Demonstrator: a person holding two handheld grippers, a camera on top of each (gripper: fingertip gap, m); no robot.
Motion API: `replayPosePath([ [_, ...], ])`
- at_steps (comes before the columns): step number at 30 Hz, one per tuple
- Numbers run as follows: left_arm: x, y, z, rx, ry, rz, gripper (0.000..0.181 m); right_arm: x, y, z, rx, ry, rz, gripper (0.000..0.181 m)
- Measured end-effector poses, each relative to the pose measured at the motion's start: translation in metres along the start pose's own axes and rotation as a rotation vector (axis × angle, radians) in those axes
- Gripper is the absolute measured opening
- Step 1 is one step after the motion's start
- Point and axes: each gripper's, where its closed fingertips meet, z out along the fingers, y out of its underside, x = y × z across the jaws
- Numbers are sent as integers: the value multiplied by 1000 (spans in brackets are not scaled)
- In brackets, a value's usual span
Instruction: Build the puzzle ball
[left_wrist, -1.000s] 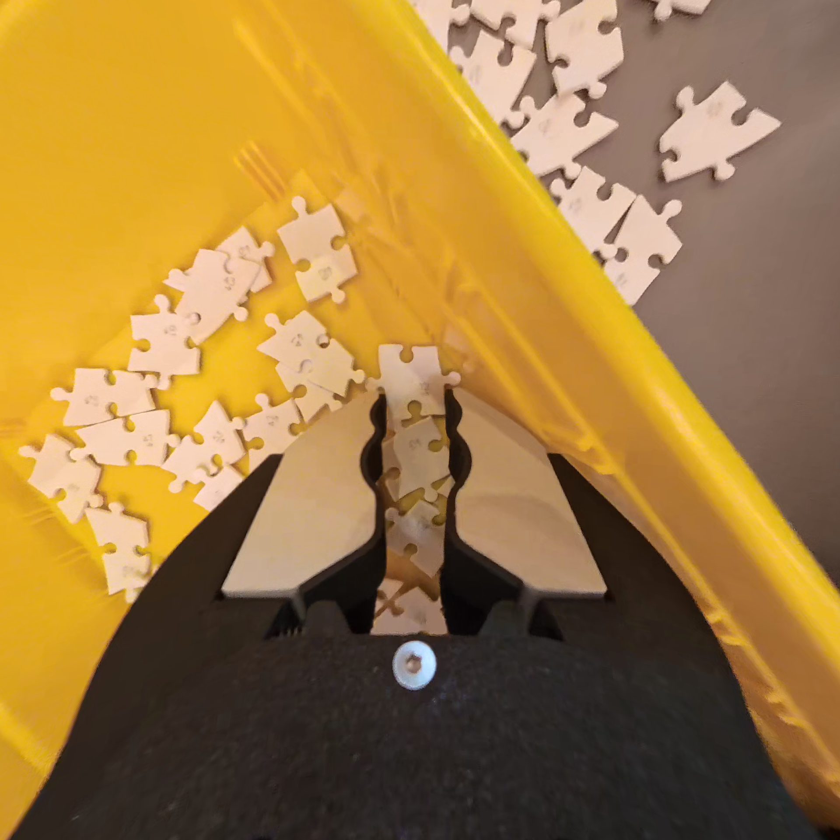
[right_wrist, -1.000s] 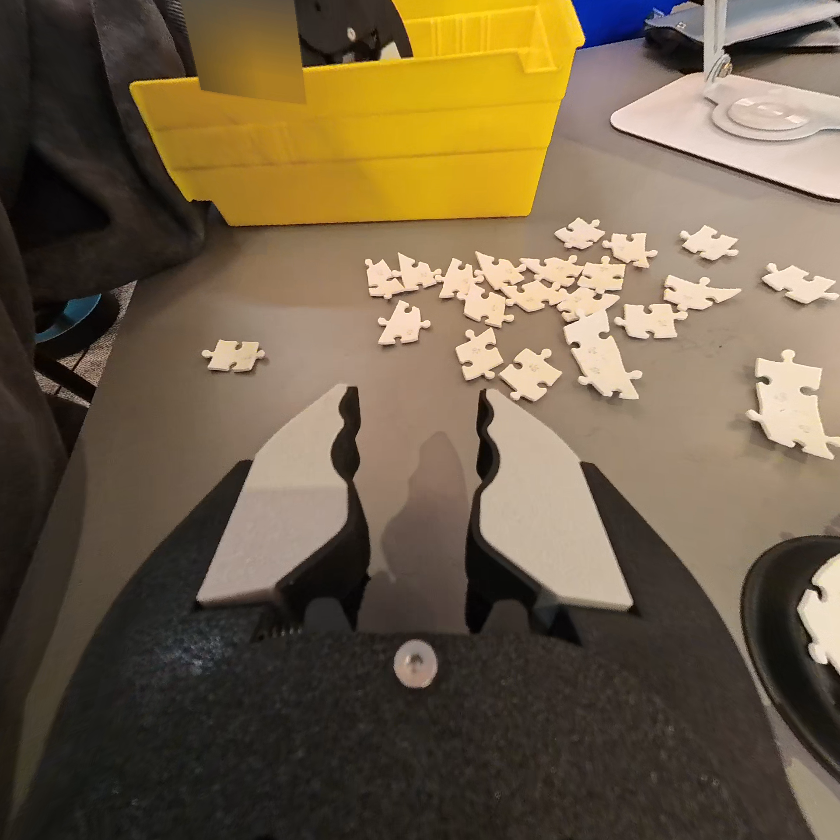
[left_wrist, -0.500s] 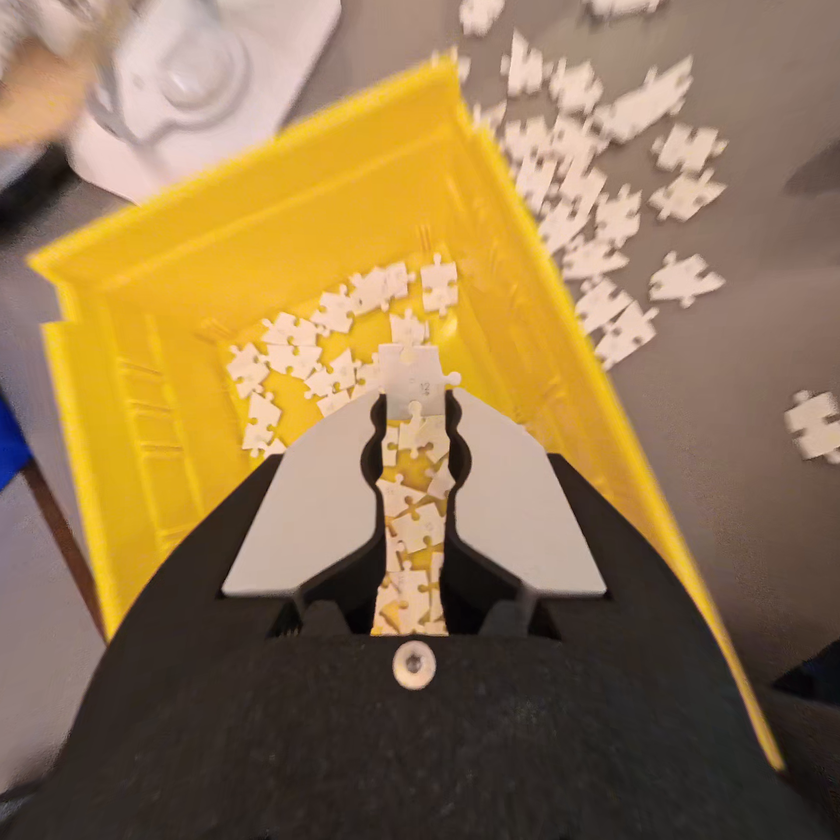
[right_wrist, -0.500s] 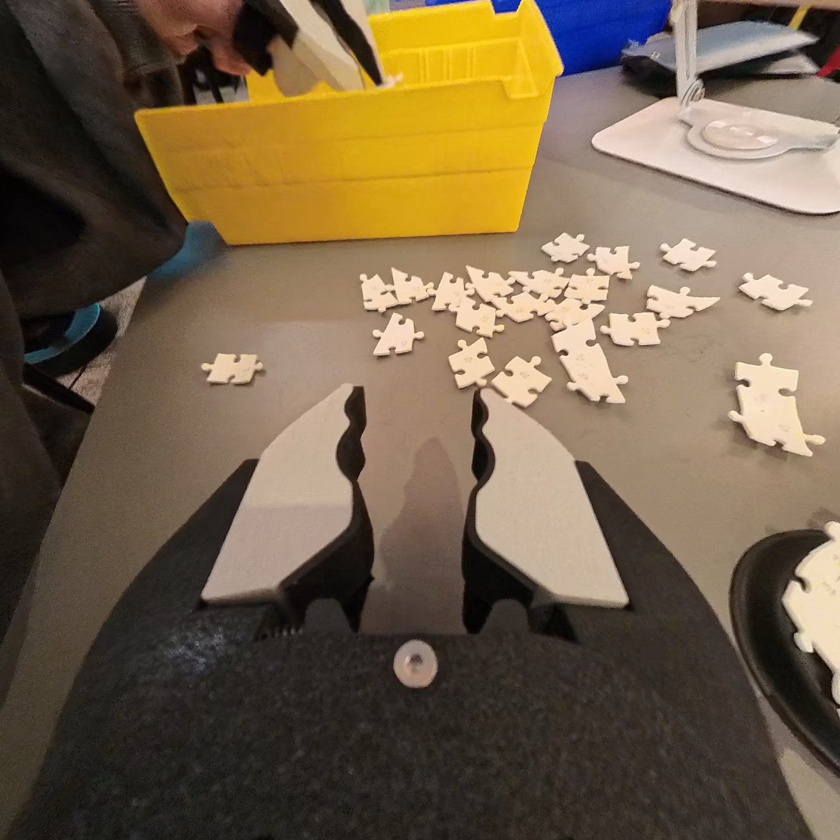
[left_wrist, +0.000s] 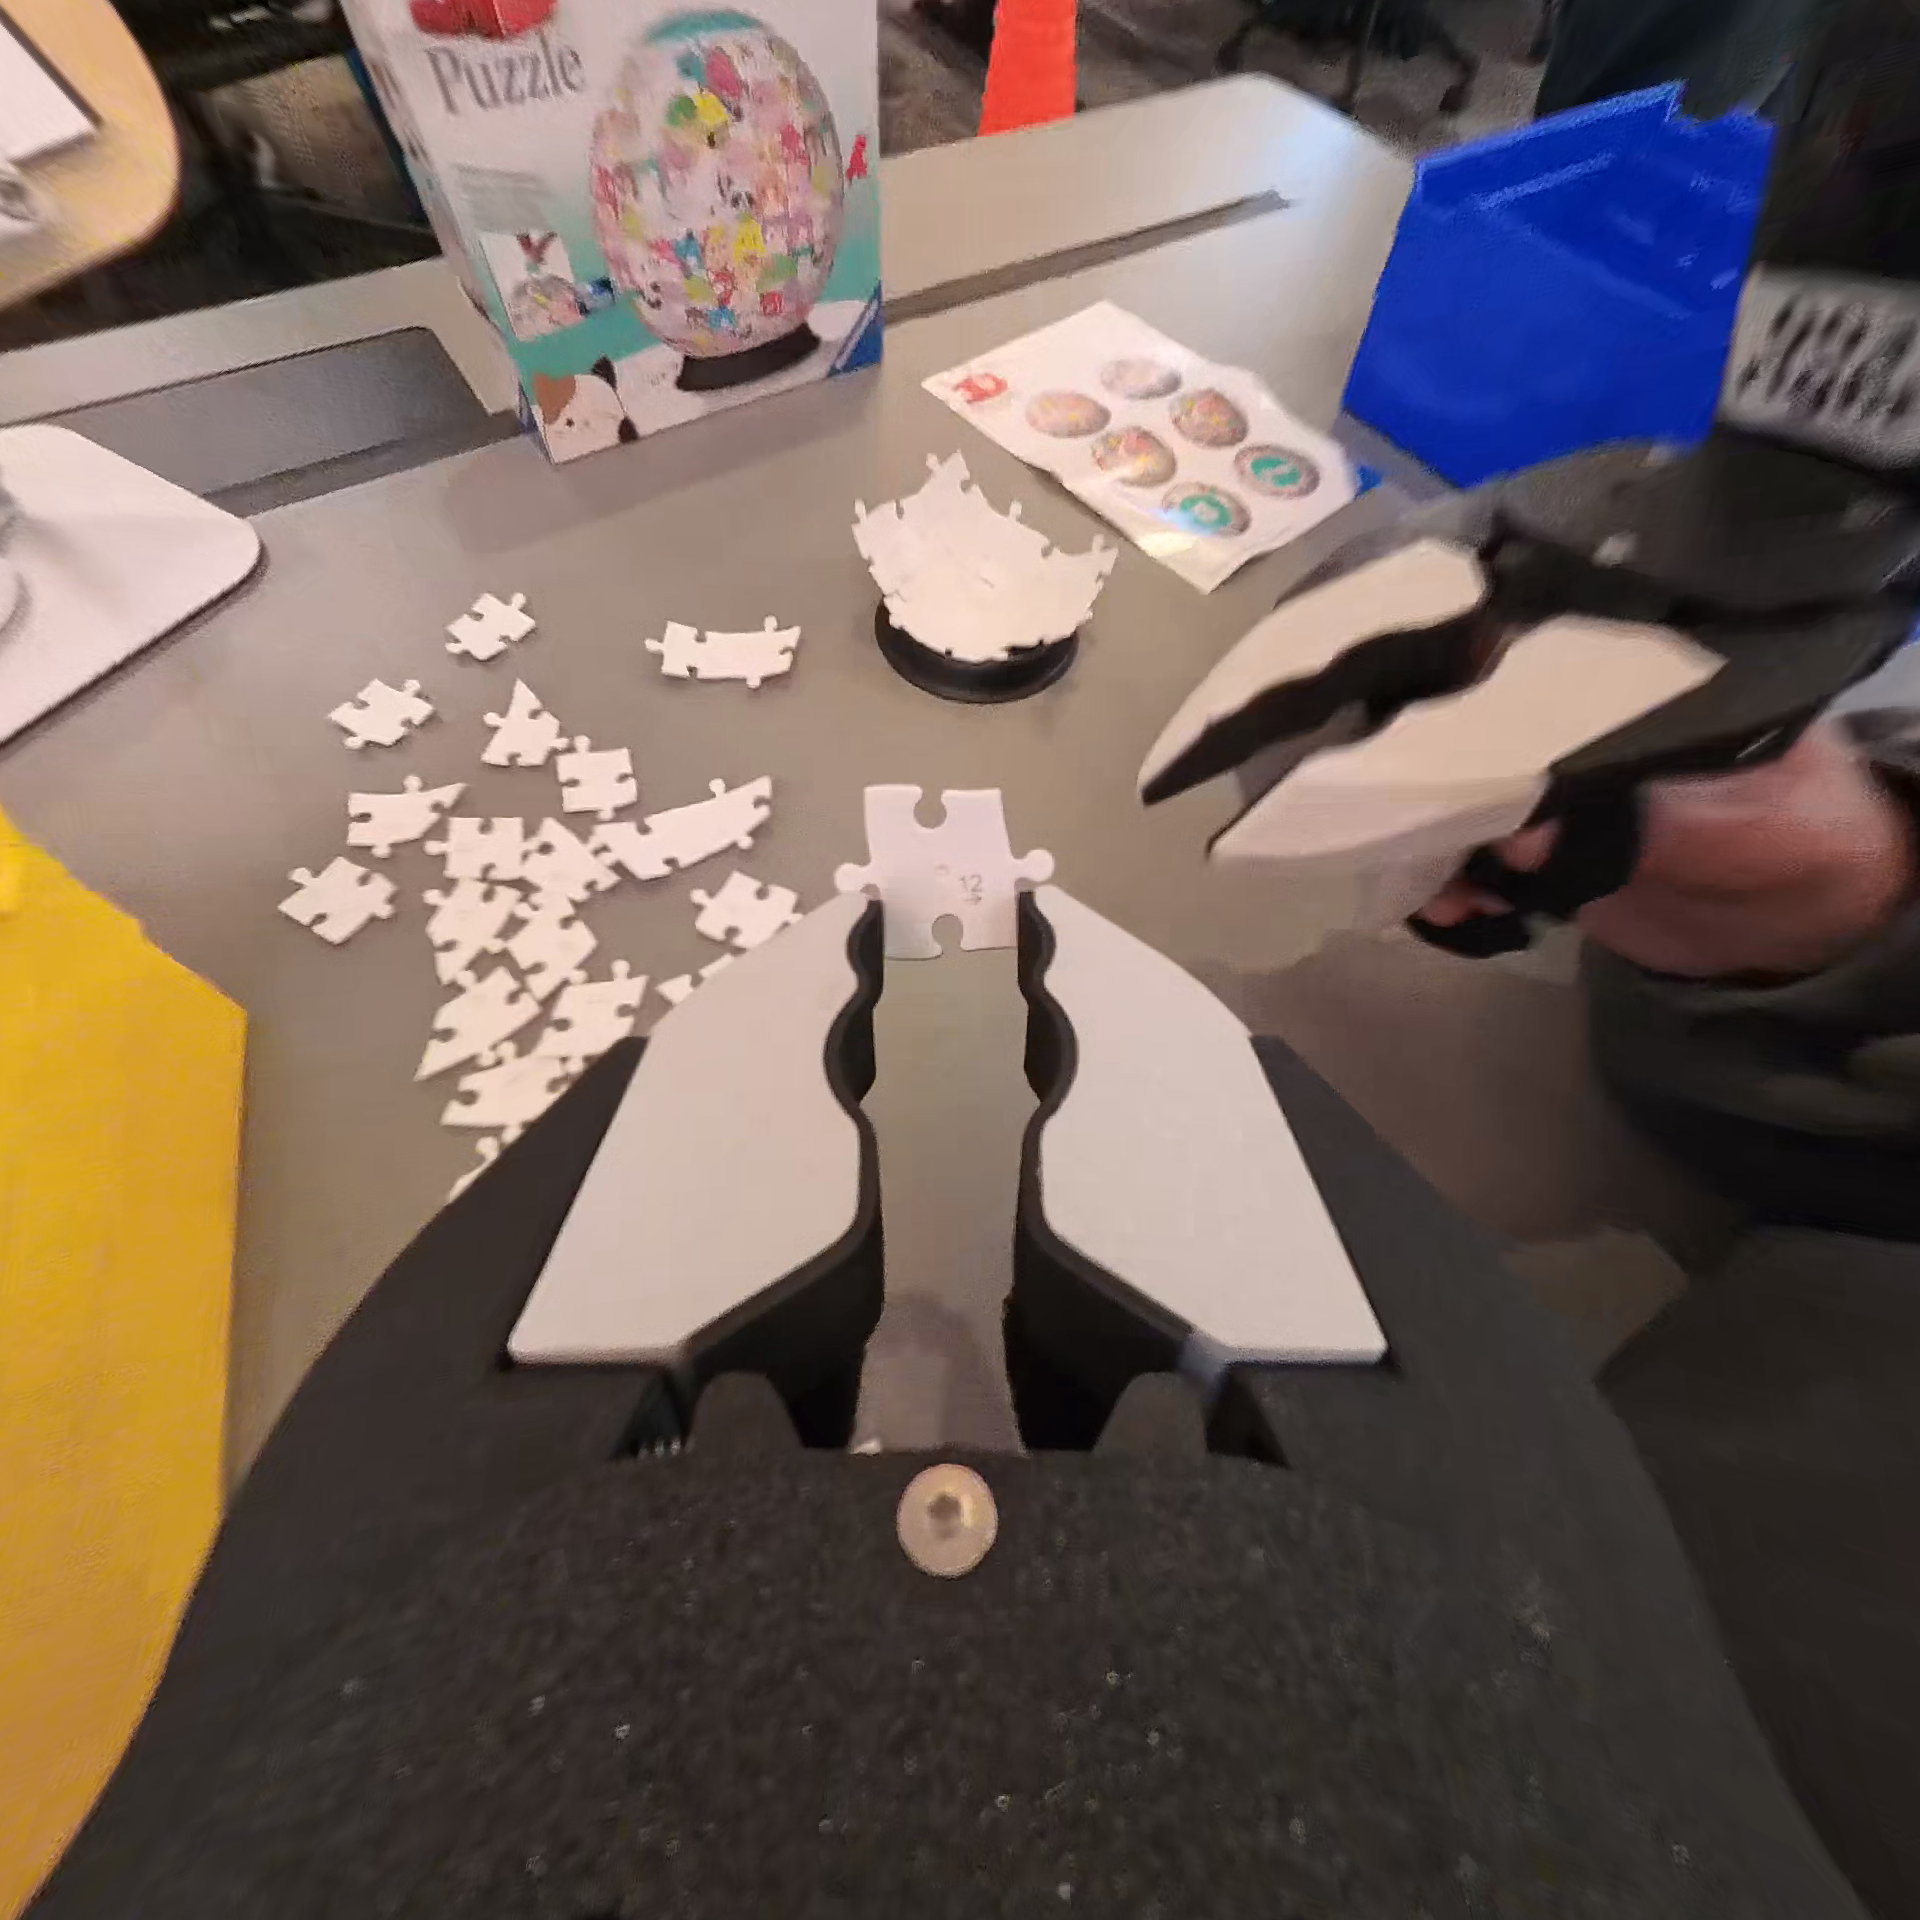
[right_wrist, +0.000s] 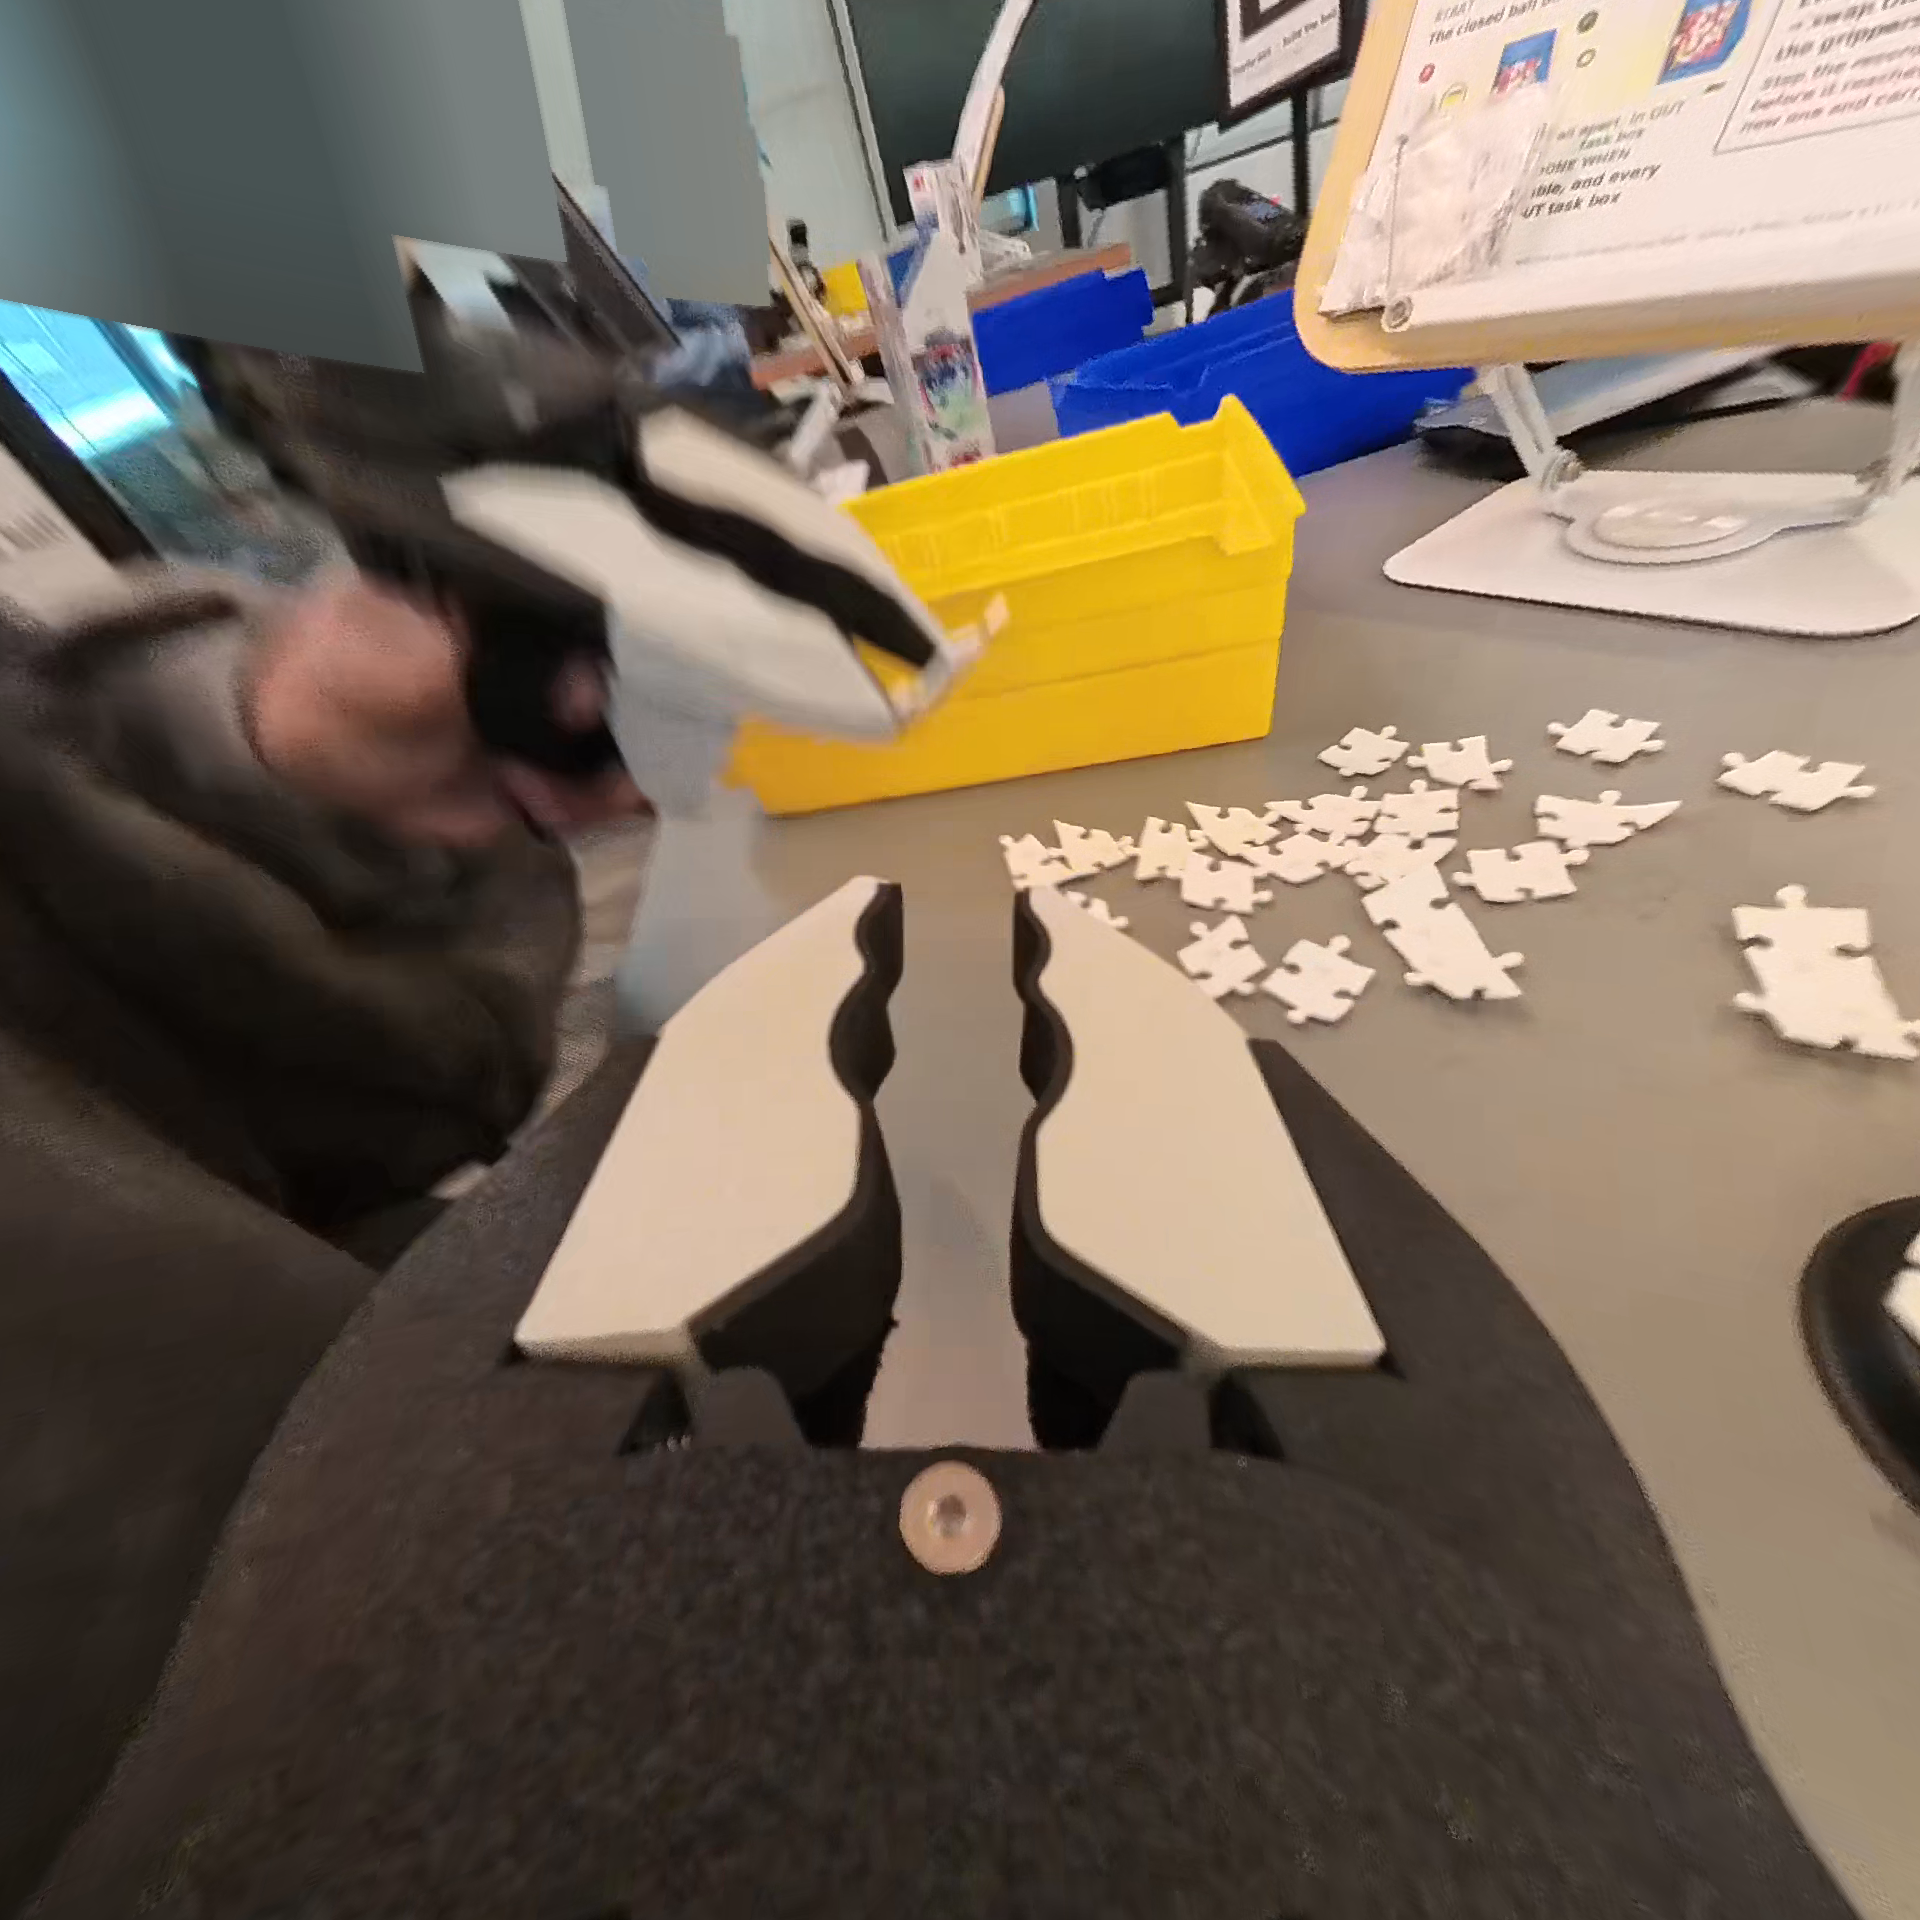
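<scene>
- Sprawling across both views, the grey table (left_wrist: 1299, 332) is cut off at every edge, and much of the scene is smeared by motion.
- Only a corner of the yellow bin (left_wrist: 94, 1195) shows in the left wrist view; the right wrist view shows its outer wall (right_wrist: 1081, 613), its inside hidden.
- Standing at the back, the puzzle box (left_wrist: 665, 208) carries printing, and its top is cropped.
- The right gripper (right_wrist: 956, 914) has its fingers apart with nothing between them; the hand (left_wrist: 1745, 852) behind it is blurred.
- The left gripper (left_wrist: 948, 920) is clamped on a white puzzle piece (left_wrist: 940, 868) at its tips, held above the table.
- The part-built ball (left_wrist: 977, 571), a white bowl of joined pieces, sits on a black stand (left_wrist: 977, 665), well beyond the held piece.
- Loose pieces (left_wrist: 520, 883) lie scattered between bin and stand, some hidden behind the left gripper.
- The leaflet (left_wrist: 1143, 436) beside the stand is too blurred to read.
</scene>
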Motion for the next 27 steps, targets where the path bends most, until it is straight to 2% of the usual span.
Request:
replayPosePath([
  [3,20,21,31,-19,-46,46,24,7,3,-13,-18,-22,126,18],
  [7,39,29,51,-4,-89,88,24,13,33,-17,-161,-30,234,21],
  [9,48,29,58,-3,-78,95,24,16,34,-17,-156,-21,271,19],
  [12,56,27,62,11,-54,95,24,19,36,-19,-174,-6,294,5],
  [16,56,28,60,-1,-18,117,25,28,45,-22,-245,47,320,2],
  [19,48,30,53,-17,72,34,29,27,39,-26,-233,6,316,2],
  [22,48,28,52,-24,249,-74,29,10,40,-28,-273,-103,192,2],
  [25,68,27,51,-48,491,-97,22,3,40,-29,-281,-143,121,2],
  [27,77,25,50,-51,561,-86,19,4,41,-30,-279,-151,131,2],
])
